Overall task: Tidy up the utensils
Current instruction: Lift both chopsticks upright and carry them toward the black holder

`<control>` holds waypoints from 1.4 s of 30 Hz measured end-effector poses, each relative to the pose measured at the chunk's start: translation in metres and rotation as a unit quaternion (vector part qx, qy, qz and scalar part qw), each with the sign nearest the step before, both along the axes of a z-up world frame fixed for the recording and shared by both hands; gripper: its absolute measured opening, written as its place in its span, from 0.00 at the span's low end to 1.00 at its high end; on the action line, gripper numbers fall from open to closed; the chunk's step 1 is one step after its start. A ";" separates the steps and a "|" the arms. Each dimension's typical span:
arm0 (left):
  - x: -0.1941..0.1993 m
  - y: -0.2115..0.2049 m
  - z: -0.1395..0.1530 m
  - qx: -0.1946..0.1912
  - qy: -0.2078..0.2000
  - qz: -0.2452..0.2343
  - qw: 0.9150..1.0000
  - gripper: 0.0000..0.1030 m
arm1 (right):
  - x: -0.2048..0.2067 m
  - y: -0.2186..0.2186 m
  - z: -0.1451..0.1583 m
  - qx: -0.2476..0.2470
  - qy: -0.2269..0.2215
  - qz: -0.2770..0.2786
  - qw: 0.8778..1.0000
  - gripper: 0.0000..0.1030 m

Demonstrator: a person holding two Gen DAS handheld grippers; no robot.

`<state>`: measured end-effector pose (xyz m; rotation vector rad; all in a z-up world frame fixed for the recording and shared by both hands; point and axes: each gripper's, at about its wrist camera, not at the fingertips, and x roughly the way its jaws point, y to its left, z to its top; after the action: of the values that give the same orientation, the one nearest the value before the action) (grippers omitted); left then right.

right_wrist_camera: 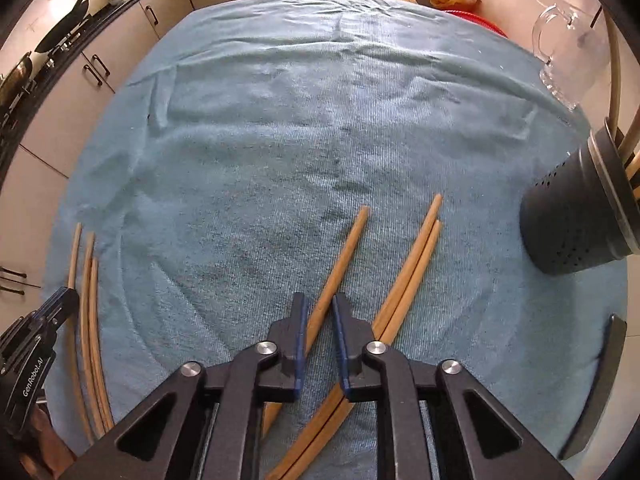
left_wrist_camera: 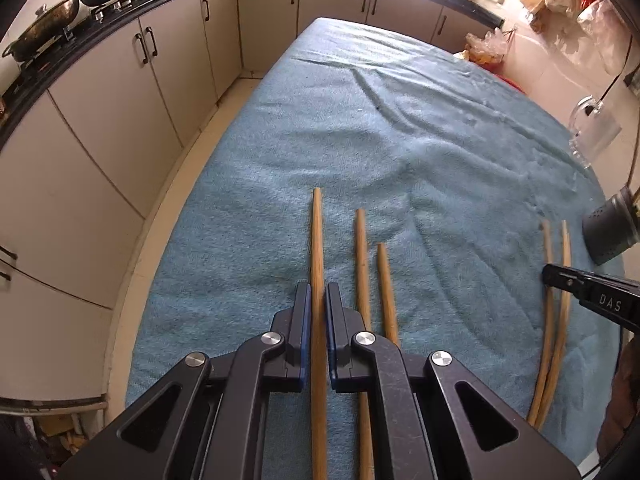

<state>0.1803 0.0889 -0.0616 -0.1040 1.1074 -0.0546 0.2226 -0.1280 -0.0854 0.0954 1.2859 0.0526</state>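
Note:
Wooden chopsticks lie on a blue towel [left_wrist_camera: 400, 140]. In the left wrist view my left gripper [left_wrist_camera: 318, 292] is shut on one chopstick [left_wrist_camera: 317, 240], which runs straight out between the pads. Two more chopsticks [left_wrist_camera: 362, 264] lie just right of it. In the right wrist view my right gripper [right_wrist_camera: 320, 304] is shut on a single chopstick [right_wrist_camera: 348, 248] that slants up to the right. A touching pair of chopsticks [right_wrist_camera: 416, 264] lies beside its right finger. The dark perforated holder [right_wrist_camera: 576, 216] stands at the right with chopsticks in it.
A clear glass mug [right_wrist_camera: 568, 52] stands beyond the holder at the towel's right edge. Three chopsticks [right_wrist_camera: 90, 320] lie by the left gripper [right_wrist_camera: 60, 304] at the far left. Cabinets and a counter with pans [left_wrist_camera: 52, 24] run along the left. Plastic bags [left_wrist_camera: 488, 44] sit at the far end.

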 end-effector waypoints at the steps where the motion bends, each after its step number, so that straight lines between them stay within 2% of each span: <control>1: -0.002 0.003 0.001 -0.017 -0.002 0.000 1.000 0.06 | -0.002 -0.002 0.001 0.022 -0.005 -0.001 1.000 0.09; 3: -0.008 0.006 0.005 -0.026 -0.014 0.002 1.000 0.06 | -0.010 -0.006 0.006 0.055 -0.021 0.001 0.998 0.08; 6: -0.021 0.009 0.020 -0.039 -0.040 0.005 0.998 0.06 | -0.030 -0.009 0.028 0.087 -0.071 0.009 0.994 0.08; 10: -0.044 0.010 0.050 -0.061 -0.083 0.010 0.995 0.06 | -0.056 -0.013 0.057 0.120 -0.123 0.018 0.985 0.07; 15: -0.076 0.004 0.086 -0.079 -0.130 0.002 0.988 0.06 | -0.093 -0.016 0.088 0.138 -0.189 0.035 0.972 0.08; 18: -0.097 -0.005 0.106 -0.082 -0.157 -0.009 0.984 0.06 | -0.115 -0.017 0.102 0.132 -0.227 0.043 0.964 0.08; 23: -0.113 -0.022 0.125 -0.091 -0.175 -0.030 0.980 0.06 | -0.143 -0.021 0.118 0.136 -0.273 0.048 0.951 0.08; 32: -0.122 -0.041 0.136 -0.094 -0.185 -0.045 0.977 0.06 | -0.172 -0.043 0.133 0.140 -0.315 0.027 0.938 0.08; 42: -0.124 -0.057 0.136 -0.086 -0.180 -0.058 0.978 0.06 | -0.179 -0.064 0.135 0.153 -0.322 0.009 0.934 0.08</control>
<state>0.0566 0.0318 0.0740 -0.1771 0.7443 -0.2637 0.0440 -0.1925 0.0492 0.3080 0.6130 0.2777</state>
